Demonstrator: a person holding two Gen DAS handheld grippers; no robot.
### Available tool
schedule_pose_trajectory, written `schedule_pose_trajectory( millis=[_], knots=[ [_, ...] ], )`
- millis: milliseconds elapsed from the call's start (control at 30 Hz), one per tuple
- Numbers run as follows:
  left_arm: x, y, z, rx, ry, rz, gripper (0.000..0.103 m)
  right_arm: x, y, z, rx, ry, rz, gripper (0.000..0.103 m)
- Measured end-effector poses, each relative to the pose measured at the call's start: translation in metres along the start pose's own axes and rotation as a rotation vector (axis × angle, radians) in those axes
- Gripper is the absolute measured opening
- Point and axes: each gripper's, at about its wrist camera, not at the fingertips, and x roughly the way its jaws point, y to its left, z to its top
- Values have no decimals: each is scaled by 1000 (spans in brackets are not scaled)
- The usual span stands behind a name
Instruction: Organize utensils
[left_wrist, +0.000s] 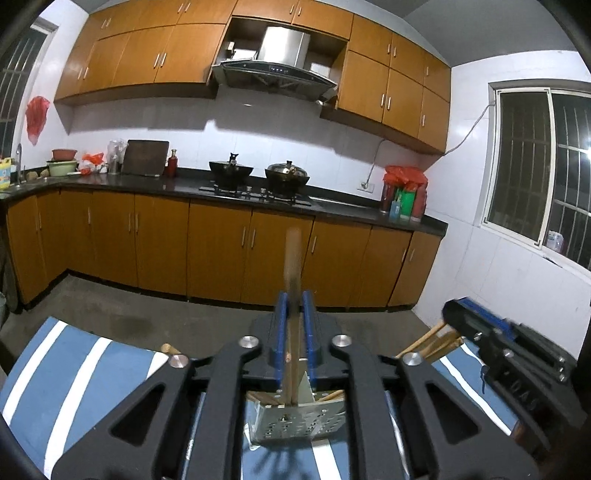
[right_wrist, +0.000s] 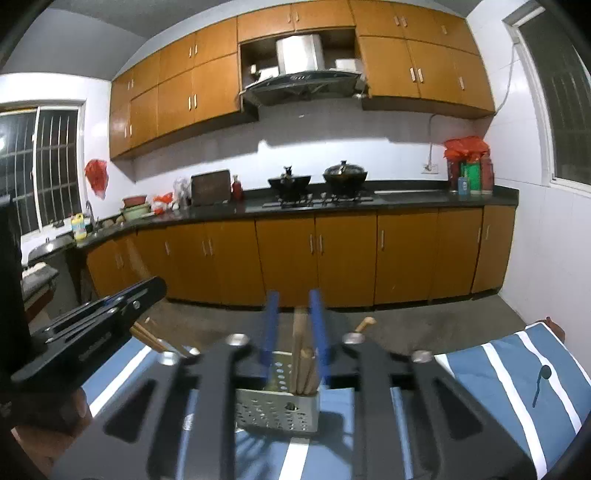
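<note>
Two grippers angled slightly down over perforated holder (right_wrist: 277, 410), fingers part-open, chopsticks (left_wrist: 291, 325) standing loose between.

The wooden utensil (left_wrist: 293, 258) blurs toward its top at twelve o'clock. The perforated metal holder (left_wrist: 295, 421) is partly hidden behind the gripper frame. At nine o'clock, the window (right_wrist: 22, 173) is cut off.

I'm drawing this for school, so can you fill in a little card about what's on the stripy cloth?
Surface: striped cloth, blue and white
Container: metal holder, perforated, upright
Inside it: wooden sticks, standing
Left gripper: fingers either side of a tall wooden stick
Right gripper: fingers apart, either side of the sticks
</note>
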Motion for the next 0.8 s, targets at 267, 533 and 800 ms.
schedule_pose_trajectory(
  millis=[267,533,800],
  knots=[
    [-44,14,12,-13,-76,27,64,-45,-22,-2,42,-66,-31,56],
    [-108,30,-2,31,-150,131,101,-101,-24,-27,27,-124,-88,97],
    [-145,29,-38,114,-144,236,101,-144,-5,-67,-50,-146,-211,99]
  ],
)
